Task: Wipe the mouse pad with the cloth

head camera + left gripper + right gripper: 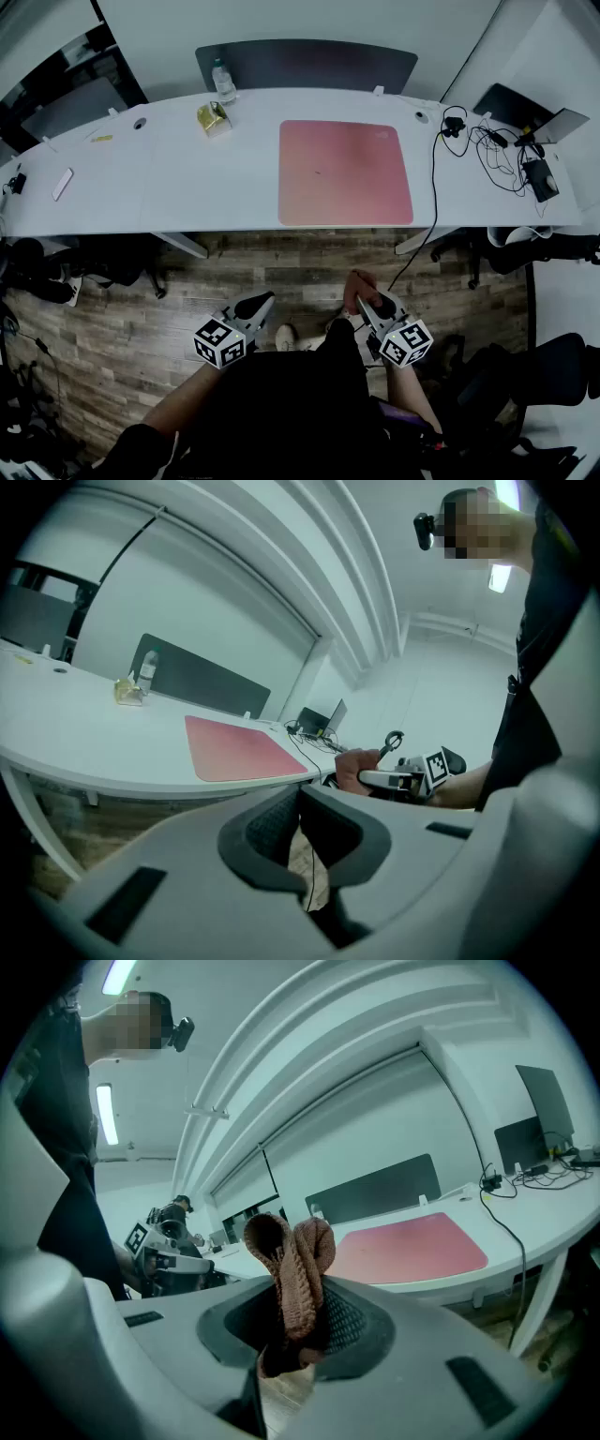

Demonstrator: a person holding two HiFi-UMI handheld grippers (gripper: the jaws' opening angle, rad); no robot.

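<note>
Two sets of jaws are closed: the right gripper (295, 1335) is clamped on the cloth (292, 1269), the left gripper (302, 841) on nothing. Wiping is not begun; the mouse pad (344, 173) lies at 12 o'clock, and the cloth must be brought onto it.

Open-plan office, shared workstation.

Long curved white desk (187, 192) with round cable ports (140, 123) set into its top and a dark divider panel (305, 64) along its far edge. At the desk's right end, an open laptop (561, 125) amid tangled black cables (497, 150). At the desk's middle, a pink mouse pad (345, 172); near its back edge, a water bottle (223, 82). Below and beside the desk, black swivel chairs (561, 364) on wood-look flooring (281, 272). High above the desk, plain white walls and long strip ceiling lights (108, 1115).
</note>
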